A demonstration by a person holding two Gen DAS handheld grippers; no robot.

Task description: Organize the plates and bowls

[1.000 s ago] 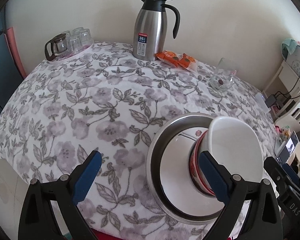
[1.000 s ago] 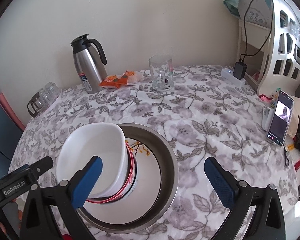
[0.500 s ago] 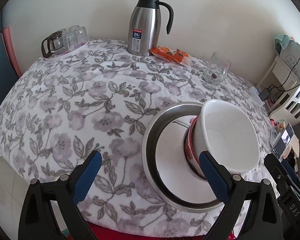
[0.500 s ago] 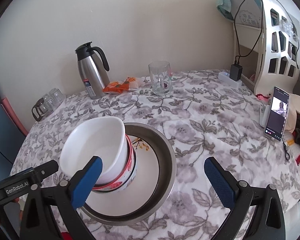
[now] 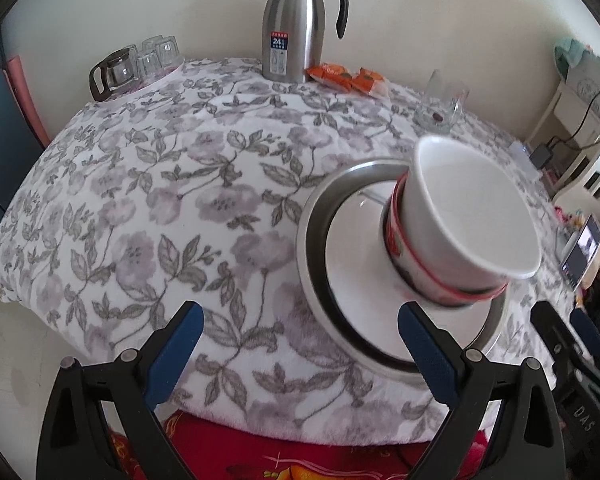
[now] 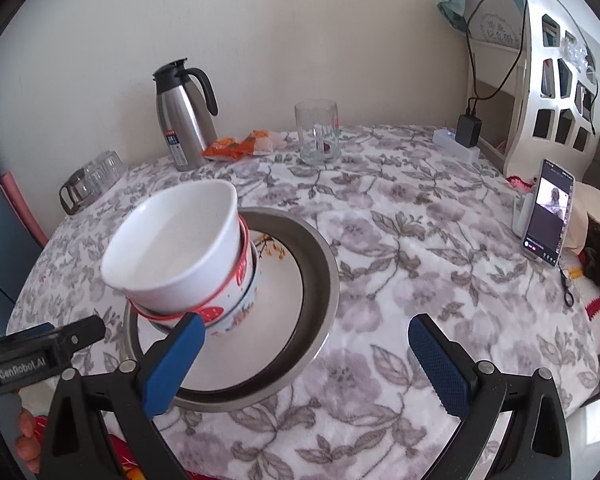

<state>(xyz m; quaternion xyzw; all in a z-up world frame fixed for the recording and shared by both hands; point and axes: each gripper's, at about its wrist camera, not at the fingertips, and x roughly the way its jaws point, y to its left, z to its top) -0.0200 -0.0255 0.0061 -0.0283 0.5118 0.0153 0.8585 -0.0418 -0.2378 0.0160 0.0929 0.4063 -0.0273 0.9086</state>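
Observation:
A white bowl [image 5: 468,216] [image 6: 176,248] is nested in a red-patterned bowl [image 5: 412,268] [image 6: 232,300]. Both stand on a white plate [image 5: 360,256] [image 6: 272,300] inside a wide steel basin [image 5: 312,240] [image 6: 320,276] on the floral tablecloth. My left gripper [image 5: 300,352] is open and empty, back from the stack near the table's front edge, left of the basin. My right gripper [image 6: 304,356] is open and empty, over the basin's front right rim, with its left finger [image 6: 172,364] close in front of the bowls.
At the back stand a steel thermos jug [image 5: 296,28] [image 6: 184,116], orange snack packets [image 5: 348,76] [image 6: 240,144], a glass mug [image 5: 440,100] [image 6: 318,132] and a tray of glass cups [image 5: 136,64] [image 6: 92,180]. A phone [image 6: 548,212] stands on the right. A white shelf [image 6: 556,80] is behind it.
Both grippers have drawn back and up from the stack, so the bowls and basin now sit farther off. The bowls, plate and basin have not moved.

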